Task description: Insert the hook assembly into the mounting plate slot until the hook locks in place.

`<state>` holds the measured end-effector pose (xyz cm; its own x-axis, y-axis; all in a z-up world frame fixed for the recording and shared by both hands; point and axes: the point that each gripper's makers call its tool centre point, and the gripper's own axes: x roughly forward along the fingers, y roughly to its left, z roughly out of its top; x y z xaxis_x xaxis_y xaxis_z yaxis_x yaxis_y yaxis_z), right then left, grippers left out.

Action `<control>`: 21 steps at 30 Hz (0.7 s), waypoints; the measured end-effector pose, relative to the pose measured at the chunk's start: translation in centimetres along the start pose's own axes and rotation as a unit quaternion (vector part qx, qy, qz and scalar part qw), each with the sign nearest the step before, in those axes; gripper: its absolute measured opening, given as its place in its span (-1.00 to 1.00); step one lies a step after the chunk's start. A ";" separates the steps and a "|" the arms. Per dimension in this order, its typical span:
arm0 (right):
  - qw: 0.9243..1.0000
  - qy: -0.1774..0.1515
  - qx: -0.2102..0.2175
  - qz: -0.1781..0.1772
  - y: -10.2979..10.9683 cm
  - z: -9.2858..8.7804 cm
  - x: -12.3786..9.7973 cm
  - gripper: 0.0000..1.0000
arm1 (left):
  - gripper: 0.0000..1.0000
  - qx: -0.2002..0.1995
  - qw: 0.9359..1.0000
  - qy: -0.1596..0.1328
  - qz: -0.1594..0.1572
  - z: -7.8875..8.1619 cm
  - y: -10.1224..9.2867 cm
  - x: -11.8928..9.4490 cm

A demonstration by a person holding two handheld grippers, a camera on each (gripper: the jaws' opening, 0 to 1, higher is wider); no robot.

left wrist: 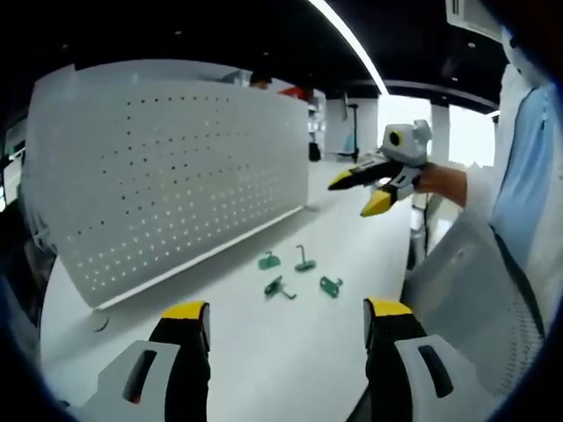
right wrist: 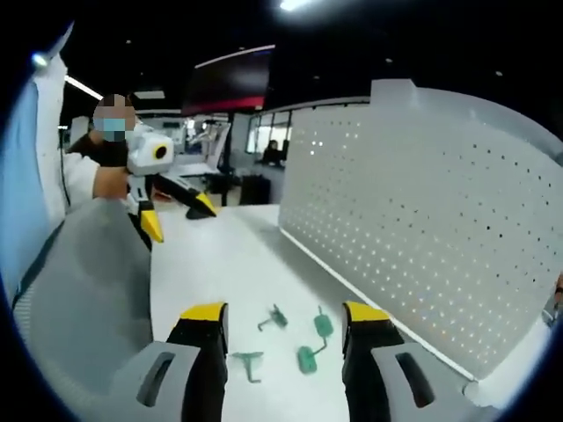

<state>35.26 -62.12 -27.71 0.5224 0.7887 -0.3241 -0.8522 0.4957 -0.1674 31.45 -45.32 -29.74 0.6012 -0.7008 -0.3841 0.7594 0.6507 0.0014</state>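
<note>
Surface: a long white top carrying everything; bare ahead of both tools, which leaves room to work.
Perforated mounting plate: a white pegboard panel standing upright along one edge of the surface, its rows of holes facing the work area. It stands upright, I judge, so a hook can be pushed into a hole from the front. In the right gripper view it rises on the right.
Left hand-held gripper: black jaws with yellow tips, spread apart with nothing between them, held low over the surface and aimed at the hooks. It also shows from the other side, raised in a person's hand.
Right hand-held gripper: jaws likewise apart and empty, pointing down at the hooks from close by. From the left gripper view it hangs above the far surface, tips apart.
Green hooks: four small green hook assemblies lying loose in a cluster on the surface, near the foot of the plate but not touching it; seen again between the right jaws. None is gripped or mounted.
Stage, as a judgement: nothing is picked up yet; the open jaws suit approaching one hook, with the other tool held clear so plate and hooks stay in sight.
</note>
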 end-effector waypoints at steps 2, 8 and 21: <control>1.000 -0.001 -0.001 0.005 0.1 0.0 0.4 -0.07 | 0.46 0.001 1.000 -0.001 0.001 0.0 0.0 0.0; 1.000 0.004 -0.002 0.018 -0.1 -0.7 1.7 -0.29 | 0.45 0.001 1.000 -0.004 0.003 0.2 0.1 -0.1; 0.999 0.022 0.013 0.041 -0.6 -2.7 5.5 -0.43 | 0.45 0.002 1.000 -0.005 0.006 0.2 0.3 -0.1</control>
<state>38.62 -59.06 -31.94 0.4486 0.8108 -0.3761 -0.8908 0.4398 -0.1144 31.69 -45.12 -29.49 0.6127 -0.6956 -0.3753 0.7530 0.6580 0.0097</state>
